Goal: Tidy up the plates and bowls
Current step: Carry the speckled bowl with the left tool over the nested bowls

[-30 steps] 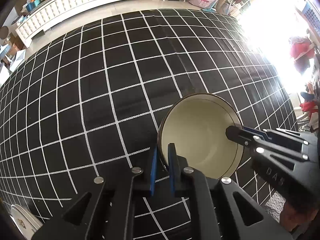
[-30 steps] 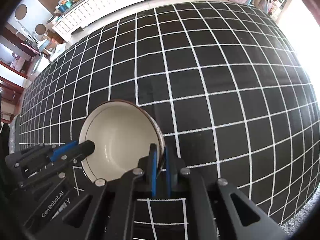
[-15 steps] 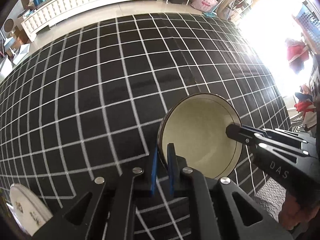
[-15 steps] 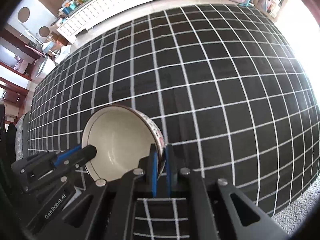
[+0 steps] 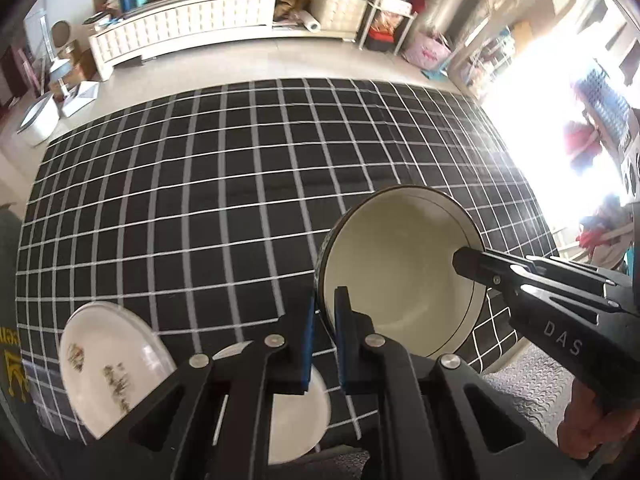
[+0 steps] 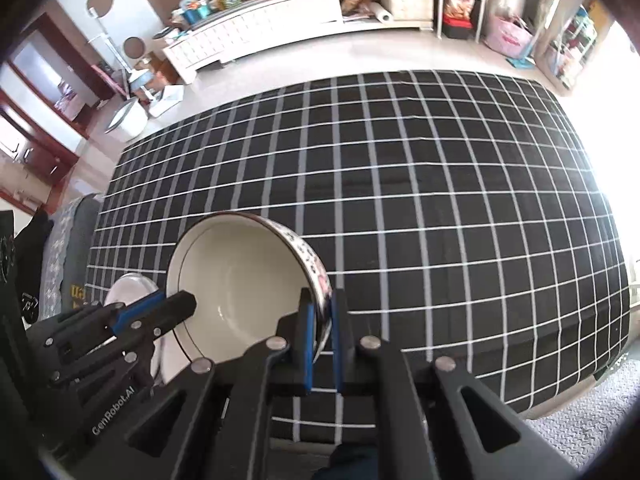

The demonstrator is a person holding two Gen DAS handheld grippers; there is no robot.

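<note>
Both your grippers pinched one cream bowl [image 5: 400, 276] by opposite sides of its rim. Your left gripper [image 5: 323, 334] was clamped on the near-left rim; your right gripper [image 6: 320, 338] was clamped on the patterned right wall. The bowl hung above the black checked cloth [image 5: 200, 200], seemingly clear of it. Two white plates lay near the cloth's front edge: a flowered plate [image 5: 108, 364] and a plain plate [image 5: 296, 420], mostly hidden behind your left gripper.
</note>
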